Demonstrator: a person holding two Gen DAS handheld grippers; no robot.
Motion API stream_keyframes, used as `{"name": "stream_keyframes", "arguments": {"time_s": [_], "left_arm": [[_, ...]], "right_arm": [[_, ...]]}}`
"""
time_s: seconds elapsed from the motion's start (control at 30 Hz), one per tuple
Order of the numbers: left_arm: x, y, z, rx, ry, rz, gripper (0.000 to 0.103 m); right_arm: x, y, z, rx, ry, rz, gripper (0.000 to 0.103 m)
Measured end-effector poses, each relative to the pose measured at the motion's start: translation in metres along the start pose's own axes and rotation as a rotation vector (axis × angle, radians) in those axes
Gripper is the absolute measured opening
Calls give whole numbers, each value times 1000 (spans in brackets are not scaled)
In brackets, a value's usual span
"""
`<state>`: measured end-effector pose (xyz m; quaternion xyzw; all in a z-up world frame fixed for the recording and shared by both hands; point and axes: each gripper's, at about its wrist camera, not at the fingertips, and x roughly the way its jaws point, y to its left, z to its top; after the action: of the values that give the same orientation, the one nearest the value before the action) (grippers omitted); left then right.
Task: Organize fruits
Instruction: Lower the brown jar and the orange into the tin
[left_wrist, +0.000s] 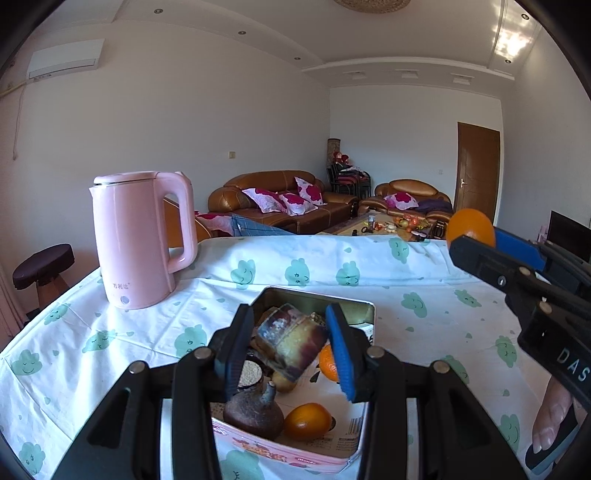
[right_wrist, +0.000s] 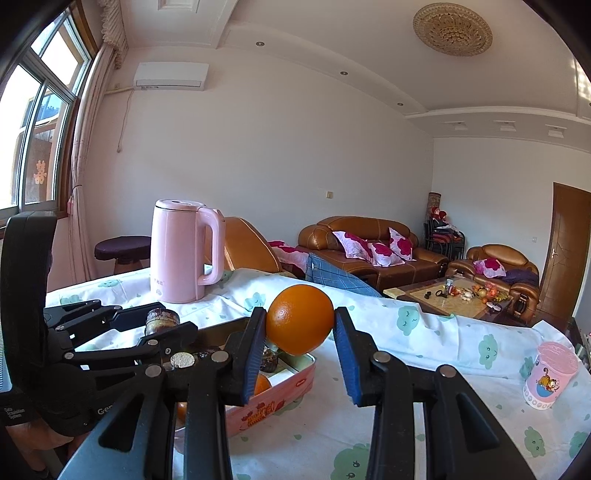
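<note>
My left gripper (left_wrist: 290, 330) is shut on a short purple and yellow chunk of sugarcane (left_wrist: 291, 345), held just over an open pink tin (left_wrist: 295, 456). In the tin lie two oranges (left_wrist: 307, 421), a brown pear-shaped fruit (left_wrist: 255, 411) and other pieces. At the right of the left wrist view my right gripper (left_wrist: 474, 236) holds an orange (left_wrist: 469, 223) in the air. In the right wrist view that orange (right_wrist: 300, 319) sits pinched between the blue pads of the right gripper (right_wrist: 300, 326), above the far end of the tin (right_wrist: 269, 406). The left gripper (right_wrist: 166, 319) with its sugarcane chunk (right_wrist: 162, 317) shows on the left.
A pink kettle (left_wrist: 140, 240) stands at the table's far left, behind the tin. A pink printed cup (right_wrist: 550, 374) stands on the white cloud-print cloth (right_wrist: 424, 332) at the far right. A person's thumb (left_wrist: 554, 417) shows at the lower right. Sofas and a coffee table lie beyond.
</note>
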<state>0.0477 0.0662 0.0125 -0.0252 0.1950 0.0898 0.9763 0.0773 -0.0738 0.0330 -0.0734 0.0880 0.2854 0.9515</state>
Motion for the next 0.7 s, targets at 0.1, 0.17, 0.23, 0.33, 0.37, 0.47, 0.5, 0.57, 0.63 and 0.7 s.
{"name": "stream_keyframes", "arguments": {"time_s": [0.1, 0.17, 0.23, 0.33, 0.37, 0.47, 0.5, 0.57, 0.63, 0.7], "left_arm": [[5, 11, 0, -16, 19, 15, 43], [8, 18, -1, -28, 30, 27, 43], [11, 24, -1, -41, 44, 28, 43], [13, 28, -2, -43, 53, 34, 43], [13, 29, -2, -43, 55, 36, 43], [14, 30, -3, -36, 62, 36, 43], [15, 29, -3, -33, 65, 36, 43], [16, 27, -4, -25, 71, 29, 43], [18, 26, -5, -19, 77, 29, 43], [20, 26, -6, -17, 83, 29, 43]], "right_arm": [[7, 7, 2, -8, 5, 19, 39], [11, 11, 3, -15, 9, 30, 39], [15, 14, 4, -15, 14, 42, 39], [20, 16, 4, -11, 23, 56, 39], [22, 16, 3, -10, 26, 60, 39], [27, 18, 2, -6, 39, 73, 39], [29, 19, 1, -7, 43, 76, 39], [34, 21, -1, -5, 54, 82, 39], [39, 23, -4, -2, 69, 89, 39], [42, 25, -8, -5, 82, 95, 39]]}}
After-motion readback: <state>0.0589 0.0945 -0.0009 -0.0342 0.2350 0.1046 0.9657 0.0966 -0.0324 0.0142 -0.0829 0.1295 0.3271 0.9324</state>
